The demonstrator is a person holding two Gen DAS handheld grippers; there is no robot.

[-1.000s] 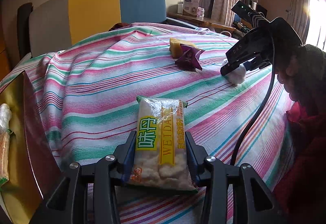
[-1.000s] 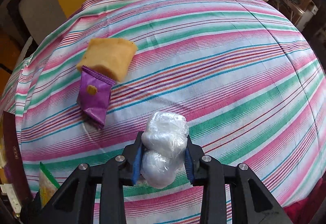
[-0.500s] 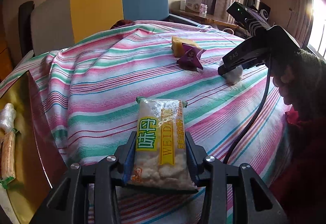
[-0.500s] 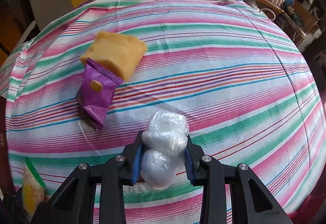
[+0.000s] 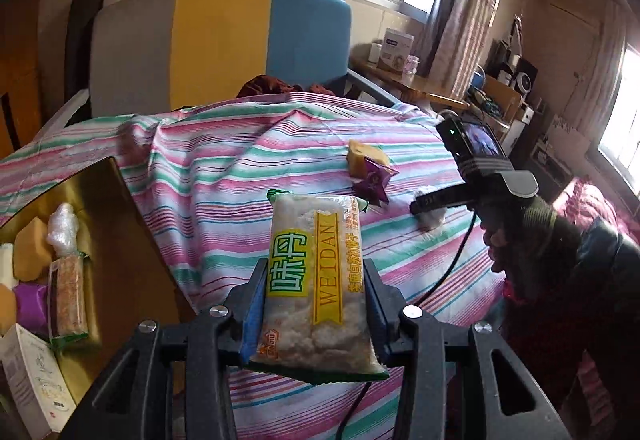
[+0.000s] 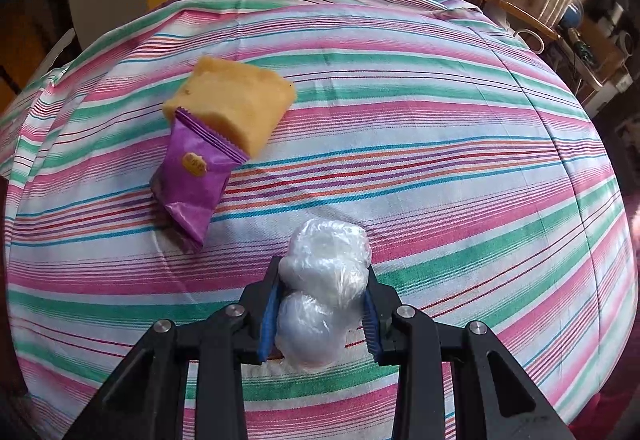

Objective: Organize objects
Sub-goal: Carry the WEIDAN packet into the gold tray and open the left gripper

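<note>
Striped pink-and-green cloth (image 5: 248,175) covers the table, gold tray (image 5: 116,240) sits at its left edge. Left gripper (image 5: 316,304) has its jaws clamped on the clear rice-cracker packet with yellow label (image 5: 316,280), long axis pointing away, tray down-left of it, so that hand's nearer. Right gripper (image 6: 320,308) jaws squeeze a white plastic-wrapped lump (image 6: 324,280) on the cloth.

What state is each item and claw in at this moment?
Left claw: shut on rice cracker packet, held above the bed.
Right claw: shut on plastic-wrapped bundle.
Purple snack packet: sealed, lying on the striped sheet, one end on the yellow sponge cake.
Gold box: open, with snacks inside.
</note>
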